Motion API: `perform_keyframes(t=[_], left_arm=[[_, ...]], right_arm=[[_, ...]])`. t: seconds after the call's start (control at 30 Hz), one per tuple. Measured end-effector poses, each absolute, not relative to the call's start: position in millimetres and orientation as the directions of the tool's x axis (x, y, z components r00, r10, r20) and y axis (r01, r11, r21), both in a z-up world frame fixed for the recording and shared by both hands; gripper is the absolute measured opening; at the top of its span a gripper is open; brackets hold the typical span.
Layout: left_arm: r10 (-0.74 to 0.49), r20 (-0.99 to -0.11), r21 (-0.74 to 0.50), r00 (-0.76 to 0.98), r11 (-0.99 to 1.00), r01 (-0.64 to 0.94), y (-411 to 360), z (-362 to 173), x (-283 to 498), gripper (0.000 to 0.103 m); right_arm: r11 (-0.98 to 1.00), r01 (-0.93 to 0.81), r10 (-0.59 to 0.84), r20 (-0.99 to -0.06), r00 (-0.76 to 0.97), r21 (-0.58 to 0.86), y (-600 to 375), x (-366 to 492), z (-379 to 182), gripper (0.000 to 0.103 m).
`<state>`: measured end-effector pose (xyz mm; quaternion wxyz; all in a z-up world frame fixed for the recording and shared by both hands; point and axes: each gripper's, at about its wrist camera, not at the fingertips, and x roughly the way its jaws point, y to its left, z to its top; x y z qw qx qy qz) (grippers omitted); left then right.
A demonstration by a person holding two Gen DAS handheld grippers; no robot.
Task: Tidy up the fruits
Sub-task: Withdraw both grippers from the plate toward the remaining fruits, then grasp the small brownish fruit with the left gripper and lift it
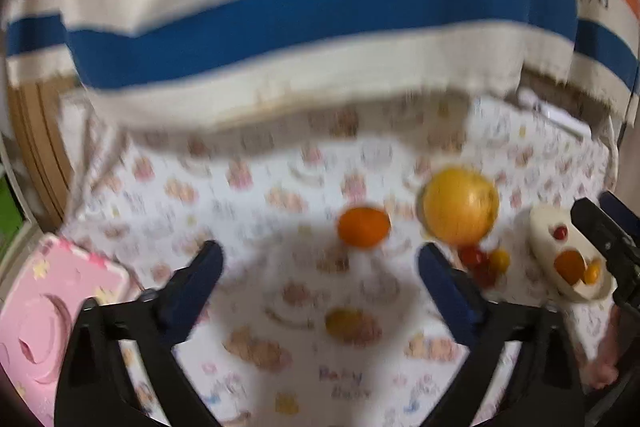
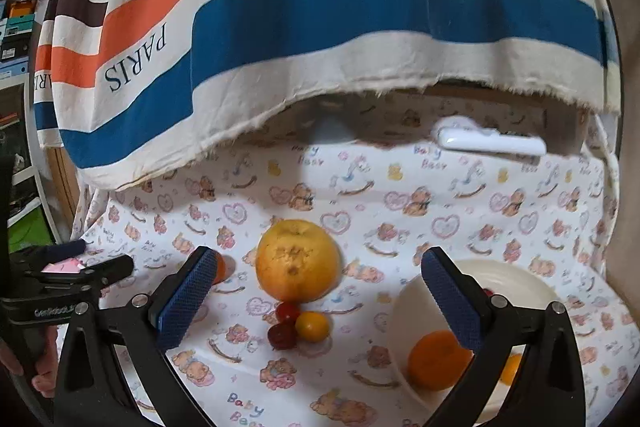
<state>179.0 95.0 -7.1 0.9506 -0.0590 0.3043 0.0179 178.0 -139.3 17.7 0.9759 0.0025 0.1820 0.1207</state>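
Fruit lies scattered on the printed cloth [image 2: 400, 195] that covers the desk. One big yellow-orange citrus [image 2: 298, 261], round and dimpled, sits in the middle of the right wrist view. Just in front of it, a tight cluster: two glossy red cherry tomatoes [image 2: 285, 325] touching a small yellow tomato [image 2: 313, 325]. A smooth little orange [image 1: 364, 227] sits to the left of the big citrus, slightly apart, and a small yellow fruit [image 1: 340, 323] lies alone nearer the left camera. Over on the right, a cream bowl [image 2: 516, 279] holds another orange [image 2: 438, 361] and bits of red and yellow fruit, partly hidden.

The left tongs [image 1: 320, 267] stand wide open, nothing between the textured blue pads, the lone yellow fruit lying below the gap. The right tongs [image 2: 316, 279] gape wide too, empty, one finger [image 2: 452, 303] in front of the bowl.

The cloth is white with teddy bears, hearts and rocking horses, and reads "Baby Bear". Behind hangs a striped fabric [image 2: 320, 11], cream, orange, blue and brown, frayed at its hem, printed "PARIS" upside down. A white plastic item [image 2: 488, 141] lies under that hem. A pink box [image 1: 52, 315] shows at the left.
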Motion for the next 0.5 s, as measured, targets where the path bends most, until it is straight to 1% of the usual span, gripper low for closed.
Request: perform_keyframes(t=[0.03,0.1,0.23,0.27,0.3,0.33,0.37,0.4,0.5], left_arm=[[-0.019,-0.607,-0.115,0.794,0.991,-0.064,95.5,-10.6,182.2,0.079],[-0.034,-0.654,-0.123,0.756,0.991,-0.061,94.3,-17.7,187.0,0.069],[-0.024,-0.697,-0.088,0.717,0.995,-0.052,86.2,-28.9,190.2,0.059],[-0.017,-0.706,-0.078,0.708,0.996,-0.053,84.7,-31.4,191.0,0.048],[-0.010,-0.719,-0.069,0.695,0.996,-0.057,83.9,-33.9,192.5,0.032],[-0.015,-0.734,-0.072,0.679,0.996,-0.056,83.7,-37.3,193.7,0.027],[-0.032,-0.744,-0.087,0.668,0.995,-0.050,85.1,-38.9,195.6,0.023],[-0.051,-0.753,-0.104,0.656,0.994,-0.042,85.9,-40.9,196.7,0.023],[-0.052,-0.759,-0.102,0.649,0.994,-0.040,85.3,-43.8,197.7,0.023]], right_arm=[[0.970,-0.238,0.238,-0.364,0.900,0.045,-138.5,179.4,13.9,0.103],[0.972,-0.233,0.231,-0.376,0.898,0.039,-137.7,181.7,9.5,0.103],[0.970,-0.241,0.238,-0.379,0.894,0.040,-137.8,183.0,7.4,0.103],[0.969,-0.243,0.239,-0.380,0.894,0.039,-137.7,183.1,6.9,0.103],[0.969,-0.243,0.239,-0.384,0.892,0.038,-137.9,183.5,5.8,0.103],[0.969,-0.243,0.239,-0.386,0.891,0.039,-138.2,183.7,5.1,0.103],[0.969,-0.244,0.241,-0.387,0.890,0.042,-138.3,183.8,4.9,0.103],[0.968,-0.246,0.244,-0.389,0.888,0.047,-139.3,183.9,4.6,0.103],[0.967,-0.247,0.249,-0.388,0.887,0.056,-142.2,183.5,5.5,0.103]])
